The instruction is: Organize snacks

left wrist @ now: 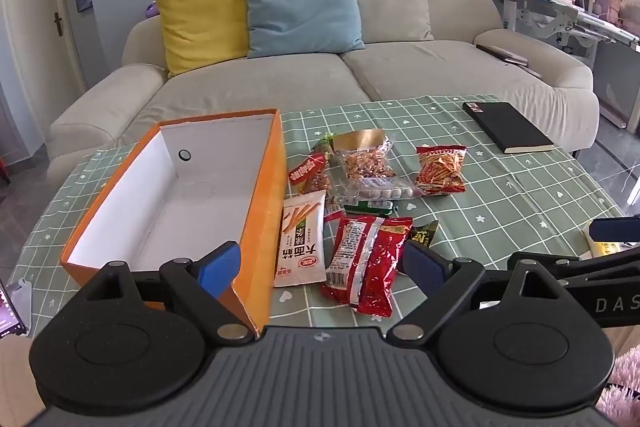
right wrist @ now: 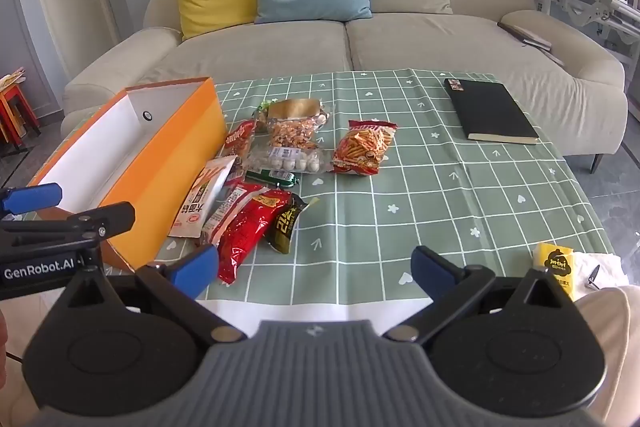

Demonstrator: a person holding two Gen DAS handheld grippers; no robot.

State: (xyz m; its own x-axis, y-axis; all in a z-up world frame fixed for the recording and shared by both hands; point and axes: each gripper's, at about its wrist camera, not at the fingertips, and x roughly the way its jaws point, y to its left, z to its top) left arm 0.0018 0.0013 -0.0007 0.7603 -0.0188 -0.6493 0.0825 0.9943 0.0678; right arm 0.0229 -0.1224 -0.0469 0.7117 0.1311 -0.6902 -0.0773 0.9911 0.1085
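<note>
An open orange box, white inside with nothing in it, stands at the table's left. Right of it lies a heap of snack packets: a big red packet, a white breadstick packet, a clear bag of nuts, a pack of white balls and a red bag of sticks. My left gripper hovers open above the near packets and the box's right wall. My right gripper is open over bare cloth near the front edge.
A green checked cloth covers the table. A black notebook lies at the far right. A yellow tissue pack sits at the near right corner and a phone at the near left. A beige sofa stands behind.
</note>
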